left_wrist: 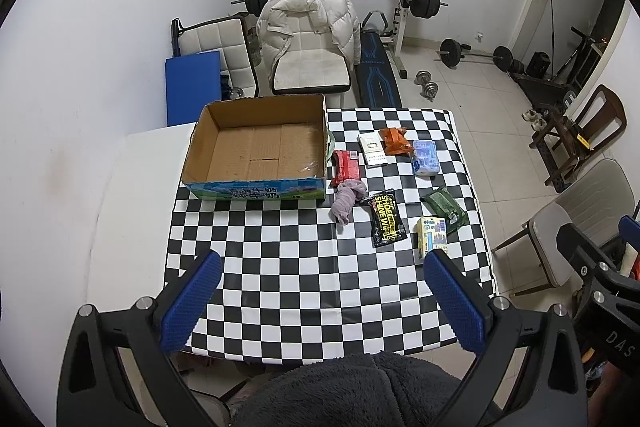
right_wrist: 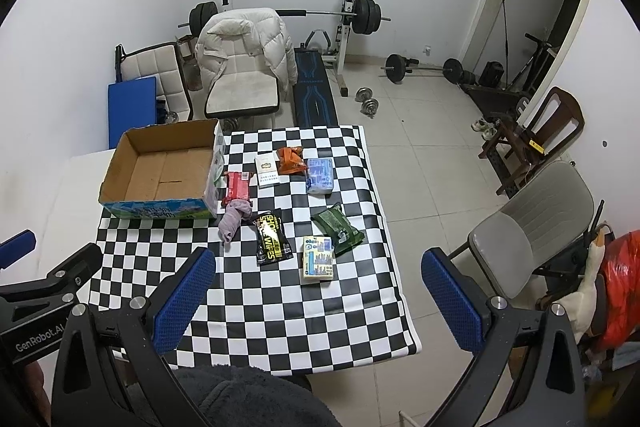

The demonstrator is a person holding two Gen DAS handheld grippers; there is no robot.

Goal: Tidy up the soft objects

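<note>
One open cardboard box (left_wrist: 256, 147) stands on the checkered surface (left_wrist: 304, 279), and beside it lie eight small soft items. These are one red pack (left_wrist: 346, 165), one white pack (left_wrist: 372, 149), one orange pouch (left_wrist: 395, 141), one blue tissue pack (left_wrist: 425, 157), one pale purple cloth (left_wrist: 347, 201), one black wipes pack (left_wrist: 385, 219), one green pack (left_wrist: 445, 205) and one yellow tissue pack (left_wrist: 431, 233). Two padded chairs (left_wrist: 308, 63) stand behind the surface, and one grey chair (right_wrist: 532, 231) to its right.

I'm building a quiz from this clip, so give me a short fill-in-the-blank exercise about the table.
1. The cardboard box holds ____ items.
2. The cloth on the table has a black and white ____ pattern.
3. The black packet reads "Shoe Shine ____".
4. Both the left gripper and the right gripper are ____.

Missing words: no; checkered; Wipes; open
</note>
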